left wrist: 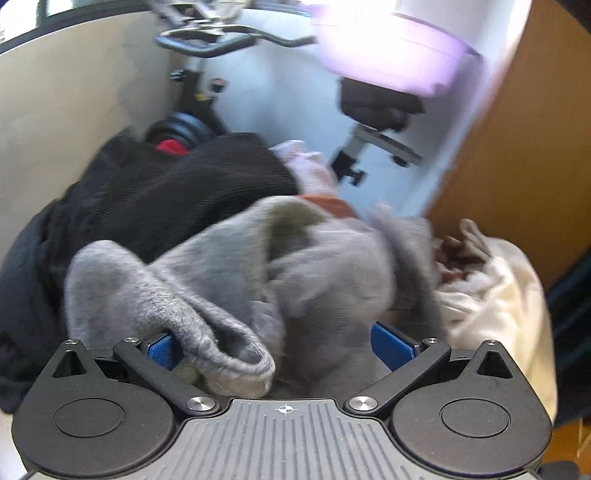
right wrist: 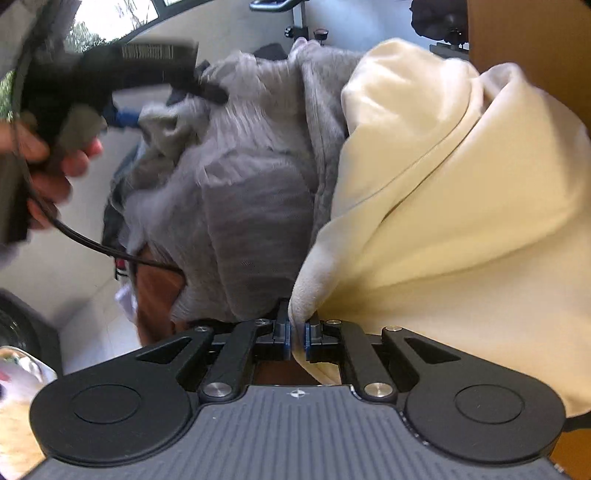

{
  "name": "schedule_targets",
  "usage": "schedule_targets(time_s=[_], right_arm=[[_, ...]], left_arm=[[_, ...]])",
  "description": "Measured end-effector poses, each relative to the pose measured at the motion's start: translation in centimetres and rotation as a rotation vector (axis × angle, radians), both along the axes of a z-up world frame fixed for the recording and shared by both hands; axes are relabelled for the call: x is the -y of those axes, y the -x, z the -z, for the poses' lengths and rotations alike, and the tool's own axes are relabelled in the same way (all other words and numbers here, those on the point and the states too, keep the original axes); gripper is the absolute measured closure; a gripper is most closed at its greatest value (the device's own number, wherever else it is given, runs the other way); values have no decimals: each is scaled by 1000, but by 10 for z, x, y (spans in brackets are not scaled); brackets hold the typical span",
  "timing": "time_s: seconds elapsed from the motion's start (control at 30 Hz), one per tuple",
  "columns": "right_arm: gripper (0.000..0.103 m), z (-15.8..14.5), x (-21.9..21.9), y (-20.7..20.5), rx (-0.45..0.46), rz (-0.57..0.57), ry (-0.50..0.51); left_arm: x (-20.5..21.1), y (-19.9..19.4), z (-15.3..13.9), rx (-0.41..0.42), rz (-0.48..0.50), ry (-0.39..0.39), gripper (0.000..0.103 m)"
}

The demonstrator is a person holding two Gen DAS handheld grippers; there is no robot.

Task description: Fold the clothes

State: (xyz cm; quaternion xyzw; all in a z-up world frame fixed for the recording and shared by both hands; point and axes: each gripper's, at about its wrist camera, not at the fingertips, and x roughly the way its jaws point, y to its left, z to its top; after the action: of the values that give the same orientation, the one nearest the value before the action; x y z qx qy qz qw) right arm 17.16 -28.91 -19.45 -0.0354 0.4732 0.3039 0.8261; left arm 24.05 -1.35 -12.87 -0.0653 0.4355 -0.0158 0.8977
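Pinching cream garment [right wrist: 461, 192], right tongs [right wrist: 297, 338]

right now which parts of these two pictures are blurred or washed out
Left wrist view: the grey sweater is smeared by motion, and the purple basin is blown out by glare. Right wrist view: the hand is blurred, the window is overexposed, while the cream hoodie stays fairly sharp.

Fuzzy, matt grey knit garment [left wrist: 229, 273] at centre; smooth cream fleece hoodie [right wrist: 461, 192] on the right; ribbed black cloth [left wrist: 177, 192] upper left. Right gripper [right wrist: 297, 338]: matt black plastic, shiny metal rivets, blue textured pads [right wrist: 287, 338].
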Motion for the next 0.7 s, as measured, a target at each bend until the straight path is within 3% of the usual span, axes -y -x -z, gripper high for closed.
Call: schedule_targets(time_s=[0.1,0.37,0.7], right_arm=[[96,5,6,-1,3,36,-2],[92,6,24,-1,-16,126,-22],[76,14,31,0,-37,186,-3]], left_arm=[[16,-2,1,-2,33,-46,1],[16,-15,1,-13,-34,-37,1],[15,-17,7,0,-55,-92,1]])
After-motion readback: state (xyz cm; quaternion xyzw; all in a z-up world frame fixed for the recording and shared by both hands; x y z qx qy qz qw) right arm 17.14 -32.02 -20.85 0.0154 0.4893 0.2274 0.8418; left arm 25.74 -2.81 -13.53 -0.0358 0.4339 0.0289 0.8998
